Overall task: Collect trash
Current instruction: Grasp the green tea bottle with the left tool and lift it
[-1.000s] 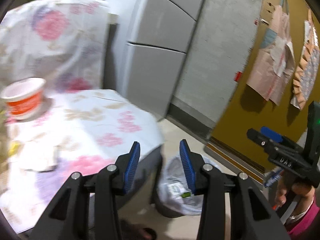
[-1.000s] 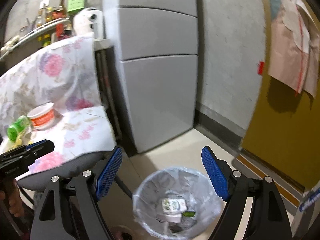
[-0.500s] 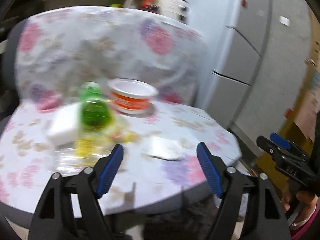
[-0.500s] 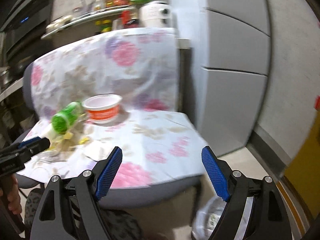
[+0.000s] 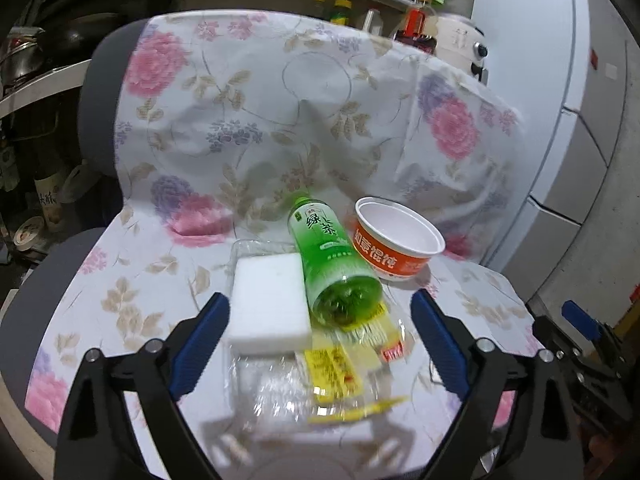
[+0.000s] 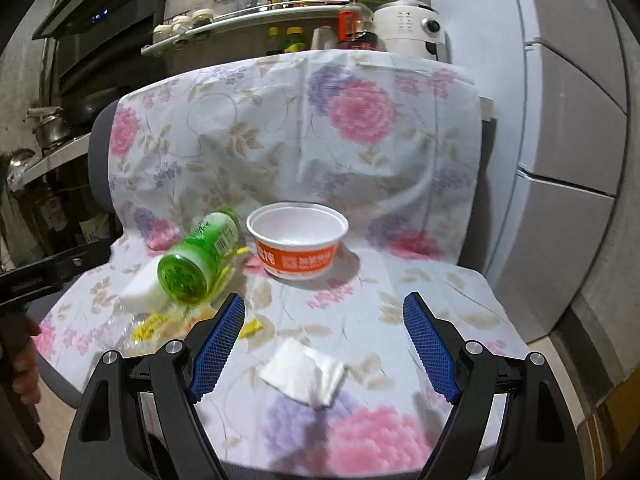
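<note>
A green tea bottle (image 5: 330,260) lies on the cloth-covered chair seat (image 5: 132,300), also in the right wrist view (image 6: 198,256). Beside it are a white foam block (image 5: 268,304), an orange-and-white paper bowl (image 5: 396,242) (image 6: 298,240), a clear plastic tray with yellow wrappers (image 5: 332,376) and a crumpled white tissue (image 6: 306,372). My left gripper (image 5: 320,344) is open over the tray and block. My right gripper (image 6: 324,348) is open just above the tissue, in front of the bowl.
The chair has a flowered cloth over its back (image 6: 280,128). A grey fridge (image 6: 568,140) stands to the right. Shelves with bottles and a white cooker (image 6: 408,28) are behind. Pots sit on the left (image 6: 48,128).
Both grippers swung from the trash bin on the floor left to the chair seat and closer to the trash. The left gripper opened wide.
</note>
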A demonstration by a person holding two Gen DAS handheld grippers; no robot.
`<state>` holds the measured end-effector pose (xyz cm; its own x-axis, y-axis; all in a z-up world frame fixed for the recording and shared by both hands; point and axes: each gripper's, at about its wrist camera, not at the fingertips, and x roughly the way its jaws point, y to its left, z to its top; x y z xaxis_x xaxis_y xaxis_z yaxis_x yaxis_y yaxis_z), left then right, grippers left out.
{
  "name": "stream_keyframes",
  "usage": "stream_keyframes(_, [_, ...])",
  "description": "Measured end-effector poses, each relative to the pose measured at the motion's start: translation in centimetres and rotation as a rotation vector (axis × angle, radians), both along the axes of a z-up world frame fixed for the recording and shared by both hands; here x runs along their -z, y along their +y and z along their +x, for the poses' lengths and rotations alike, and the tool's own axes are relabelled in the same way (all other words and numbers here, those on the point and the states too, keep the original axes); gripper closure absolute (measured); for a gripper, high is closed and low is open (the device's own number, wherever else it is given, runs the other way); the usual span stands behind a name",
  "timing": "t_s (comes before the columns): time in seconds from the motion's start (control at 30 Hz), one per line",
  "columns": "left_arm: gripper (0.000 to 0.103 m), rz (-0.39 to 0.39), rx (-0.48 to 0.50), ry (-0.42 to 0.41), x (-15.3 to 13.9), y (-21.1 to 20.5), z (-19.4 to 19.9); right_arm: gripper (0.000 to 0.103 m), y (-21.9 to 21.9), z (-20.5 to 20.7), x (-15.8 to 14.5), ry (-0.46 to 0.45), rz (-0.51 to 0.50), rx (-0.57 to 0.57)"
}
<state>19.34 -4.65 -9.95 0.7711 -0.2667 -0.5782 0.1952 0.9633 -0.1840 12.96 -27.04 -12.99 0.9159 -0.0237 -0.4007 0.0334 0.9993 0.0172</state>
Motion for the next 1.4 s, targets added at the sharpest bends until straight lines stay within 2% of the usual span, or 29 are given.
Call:
stream_keyframes(0.27, [0.011,0.087,0.022,0.1,3.9,-4.4,5.0,0.021,-1.7,1.3,1.1,0.024,0.026,0.029])
stream_keyframes(0.43, [0.011,0.084,-0.025,0.168,5.3,-4.8,7.2,0.021,-2.9,1.7,1.8,0.041,0.044,0.045])
stream_keyframes(0.47, [0.012,0.082,-0.034,0.177,5.4,-4.7,7.5,0.021,-3.1,1.7,1.9,0.042,0.047,0.046])
stream_keyframes(0.5, [0.018,0.081,-0.04,0.183,5.5,-4.7,7.7,0.021,-3.2,1.7,1.9,0.043,0.05,0.045])
stream_keyframes(0.63, [0.026,0.113,-0.026,0.187,5.5,-5.1,7.8,0.021,-3.6,1.8,2.2,0.048,0.062,0.043])
stream_keyframes(0.67, [0.033,0.119,-0.018,0.184,5.4,-5.3,7.8,0.021,-3.6,1.7,2.2,0.048,0.064,0.042])
stream_keyframes(0.8, [0.036,0.15,-0.005,0.162,4.9,-5.8,7.6,0.021,-3.6,1.1,2.0,0.04,0.069,0.036])
stream_keyframes(1.03, [0.036,0.079,0.033,0.092,0.9,-3.7,5.3,0.021,-3.7,-0.9,1.1,0.009,0.07,0.044])
stream_keyframes(1.23, [0.036,0.024,0.073,0.061,-1.3,-1.3,2.2,0.021,-3.0,-2.2,0.8,-0.004,0.065,0.031])
stream_keyframes(1.4, [0.036,0.04,0.109,0.05,-0.5,-0.3,-1.6,0.021,-2.3,-2.9,0.8,-0.003,0.052,0.018])
